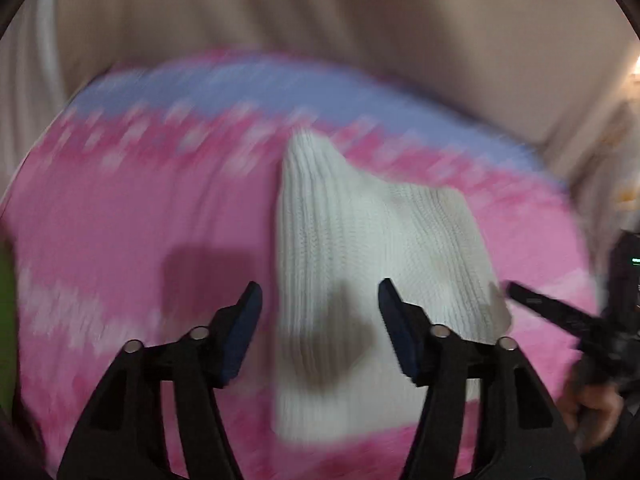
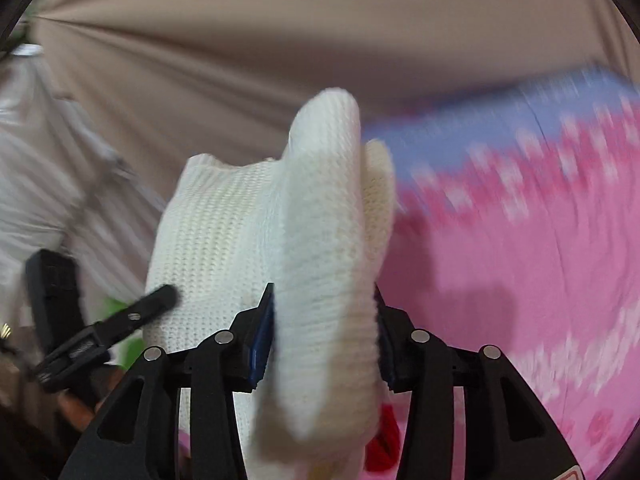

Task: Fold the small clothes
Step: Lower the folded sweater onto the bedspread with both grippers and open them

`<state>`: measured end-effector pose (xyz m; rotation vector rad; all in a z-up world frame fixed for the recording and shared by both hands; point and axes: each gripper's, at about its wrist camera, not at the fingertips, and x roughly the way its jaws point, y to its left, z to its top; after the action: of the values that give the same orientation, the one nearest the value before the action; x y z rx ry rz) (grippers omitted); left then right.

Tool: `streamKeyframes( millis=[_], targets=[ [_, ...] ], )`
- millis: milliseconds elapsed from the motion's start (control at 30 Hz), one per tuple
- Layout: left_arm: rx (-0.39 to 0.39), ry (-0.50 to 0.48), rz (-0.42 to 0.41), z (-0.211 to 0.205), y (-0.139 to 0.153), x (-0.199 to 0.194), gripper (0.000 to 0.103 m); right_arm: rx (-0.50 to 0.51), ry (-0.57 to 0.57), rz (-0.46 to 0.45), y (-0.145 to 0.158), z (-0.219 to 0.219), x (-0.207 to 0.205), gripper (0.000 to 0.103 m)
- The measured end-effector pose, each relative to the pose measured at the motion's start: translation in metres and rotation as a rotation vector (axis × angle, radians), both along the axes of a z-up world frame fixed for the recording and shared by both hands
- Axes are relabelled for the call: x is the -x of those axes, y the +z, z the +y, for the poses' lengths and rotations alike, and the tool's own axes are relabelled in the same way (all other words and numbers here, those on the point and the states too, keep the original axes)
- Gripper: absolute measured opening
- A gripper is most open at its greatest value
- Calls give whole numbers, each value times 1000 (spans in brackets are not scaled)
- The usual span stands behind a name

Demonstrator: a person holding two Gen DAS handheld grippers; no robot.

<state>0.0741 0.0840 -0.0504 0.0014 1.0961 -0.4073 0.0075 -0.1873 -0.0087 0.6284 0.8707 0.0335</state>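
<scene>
A white ribbed knit garment [image 1: 360, 240] lies on a pink blanket [image 1: 120, 220] in the blurred left wrist view. My left gripper [image 1: 320, 284] hovers over its lower part, open, with no cloth between the pads. At the right edge a finger of the right gripper [image 1: 536, 300] reaches the garment's side, with a hand [image 1: 592, 404] behind it. In the right wrist view my right gripper [image 2: 323, 292] is shut on a thick raised fold of the knit garment [image 2: 320, 240], which fills the gap between both pads. One left gripper finger [image 2: 152, 304] touches the garment's left part.
The pink blanket has a blue band [image 1: 240, 88] along its far edge and pale flower patterns. Beige draped cloth [image 1: 320, 8] rises behind it. A green patch [image 1: 6, 320] shows at the left edge. Something red [image 2: 384, 436] lies under the garment. Whitish fabric [image 2: 40, 160] lies left.
</scene>
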Motion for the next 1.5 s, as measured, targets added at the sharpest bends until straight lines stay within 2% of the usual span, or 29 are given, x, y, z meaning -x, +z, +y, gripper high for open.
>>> streamKeyframes(
  millis=[33,67,100,133,167,267,333,433,500,533,600,667,733,800,867,933,1000,1067,1133,1233,1300,1333,1400,1433,1500],
  targets=[
    [-21,11,15,5,-6,5,51,37,-42,91,-25,-1,0,27],
    [-3,12,5,12,-4,14,53,37,-85,181,-49,-3,8,13],
    [7,-2,-14,13,2,22,55,-7,-111,171,-53,-5,23,13],
    [0,-30,-39,9,10,31,59,-10,-125,145,-48,-5,34,13],
    [-8,-48,-58,3,16,37,60,35,-129,132,-35,-1,46,13],
    [-42,-85,-99,-21,20,48,61,78,-67,126,-15,16,52,13],
    [-63,-101,-92,-39,16,48,62,80,-20,125,-16,30,47,13],
    [-73,-94,-61,-47,2,47,62,143,74,194,-44,47,28,12],
    [-94,-87,-39,-50,-6,47,62,173,105,282,-72,48,19,4],
    [-106,-87,-35,-49,-9,48,62,144,106,312,-85,41,18,0],
    [-125,-79,-33,-48,-12,48,62,91,74,302,-81,32,25,0],
    [-125,-64,-31,-45,-14,48,62,128,71,256,-56,36,34,0],
    [-129,-56,-20,-43,-17,49,62,164,82,230,-44,42,40,2],
    [-131,-50,-9,-43,-19,48,62,203,118,280,-58,50,40,2],
    [-140,-45,-1,-41,-20,48,62,234,136,359,-88,52,36,3],
    [-144,-45,-5,-38,-19,49,63,212,116,343,-87,49,36,3],
    [-153,-36,-4,-35,-21,49,63,185,75,299,-69,43,39,8],
    [-163,-19,4,-31,-23,47,63,200,44,247,-52,38,42,14],
    [-177,4,16,-27,-27,46,63,227,12,219,-46,32,39,15],
    [-185,33,64,-19,-44,40,65,238,15,237,-59,28,26,16],
    [-180,37,83,-16,-50,39,65,307,41,307,-83,31,17,16],
    [-183,39,81,-16,-47,41,65,329,44,304,-87,31,19,17],
    [-179,33,51,-17,-37,46,64,309,30,311,-79,27,18,17],
    [-172,32,23,-18,-26,50,65,292,9,299,-68,27,21,17],
    [-157,36,-31,-21,-8,57,76,297,-17,255,-45,28,32,17]
  ],
)
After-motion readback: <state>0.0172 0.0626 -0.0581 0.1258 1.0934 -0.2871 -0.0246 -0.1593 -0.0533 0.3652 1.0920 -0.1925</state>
